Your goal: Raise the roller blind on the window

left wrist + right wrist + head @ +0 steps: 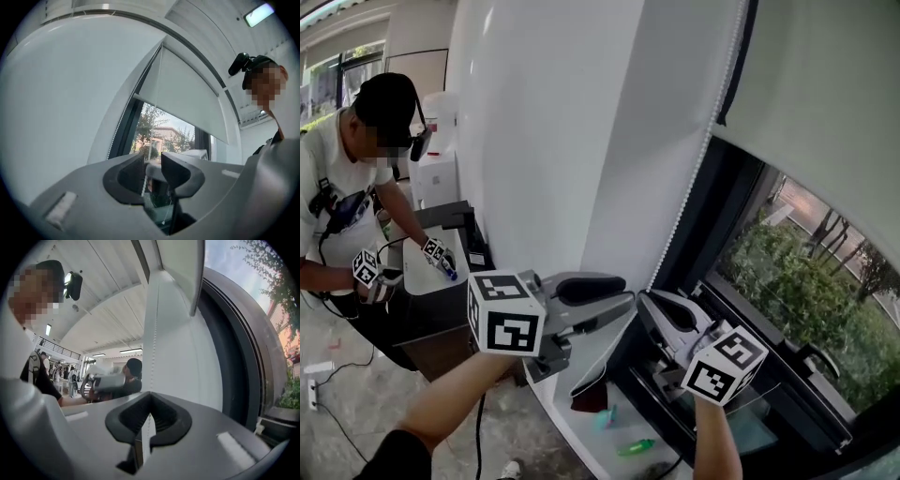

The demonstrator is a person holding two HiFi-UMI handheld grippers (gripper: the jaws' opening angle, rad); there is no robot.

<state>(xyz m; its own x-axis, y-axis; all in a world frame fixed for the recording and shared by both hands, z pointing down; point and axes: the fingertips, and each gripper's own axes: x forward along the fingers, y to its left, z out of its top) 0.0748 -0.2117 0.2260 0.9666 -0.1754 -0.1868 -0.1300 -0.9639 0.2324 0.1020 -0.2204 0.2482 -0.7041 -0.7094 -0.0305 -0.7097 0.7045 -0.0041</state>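
Head view alone catches both at once: left tongs (623,295) and right tongs (649,305) tip to tip at six o'clock, below the roller blind (825,94), which is partway up the window (806,281). The bead chain (690,187) runs down from one o'clock to meet them. Right gripper view: right tongs pressed together on the chain. Left gripper view: left tongs wide apart, chain hanging unclamped between them.
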